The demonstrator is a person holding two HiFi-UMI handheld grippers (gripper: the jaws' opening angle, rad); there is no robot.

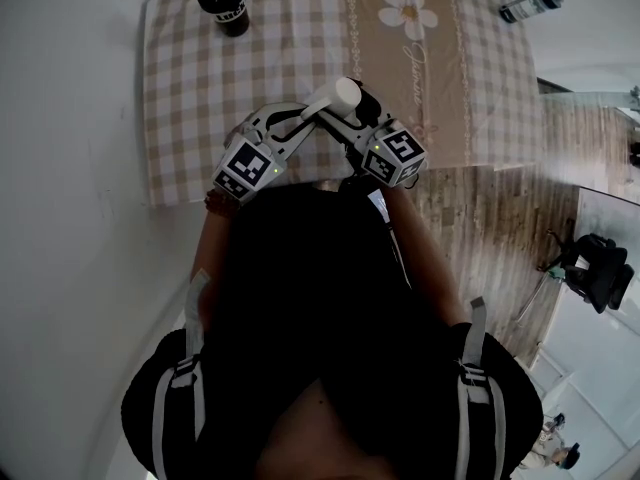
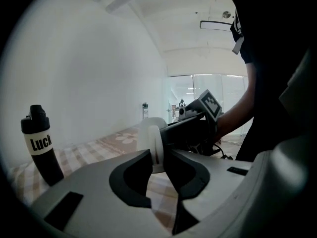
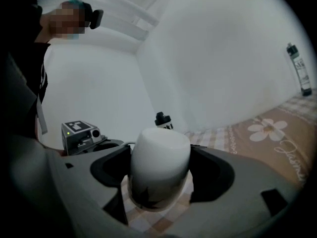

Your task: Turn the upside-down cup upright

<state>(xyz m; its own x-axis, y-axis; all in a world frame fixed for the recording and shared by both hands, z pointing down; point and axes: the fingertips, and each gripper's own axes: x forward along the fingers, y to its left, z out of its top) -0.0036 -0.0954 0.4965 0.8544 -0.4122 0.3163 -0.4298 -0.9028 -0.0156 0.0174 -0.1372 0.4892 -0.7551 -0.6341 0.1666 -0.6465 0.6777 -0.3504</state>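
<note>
A white cup [image 1: 343,95] hangs over the near part of the checked table [image 1: 190,88], held between both grippers. In the right gripper view the cup [image 3: 159,155] stands with its closed bottom up and its rim down, and my right gripper [image 3: 159,170] is shut on its sides. In the left gripper view the cup [image 2: 147,130] lies just ahead, with its handle [image 2: 154,150] between the jaws. My left gripper [image 2: 158,157] is shut on that handle. The two grippers come at the cup from opposite sides [image 1: 310,118].
A black bottle [image 1: 224,3] with white lettering stands at the far left of the table. A second bottle [image 1: 530,6] lies off the far right corner. A beige flowered runner [image 1: 410,28] crosses the cloth. A white wall is on the left, wooden floor [image 1: 500,168] on the right.
</note>
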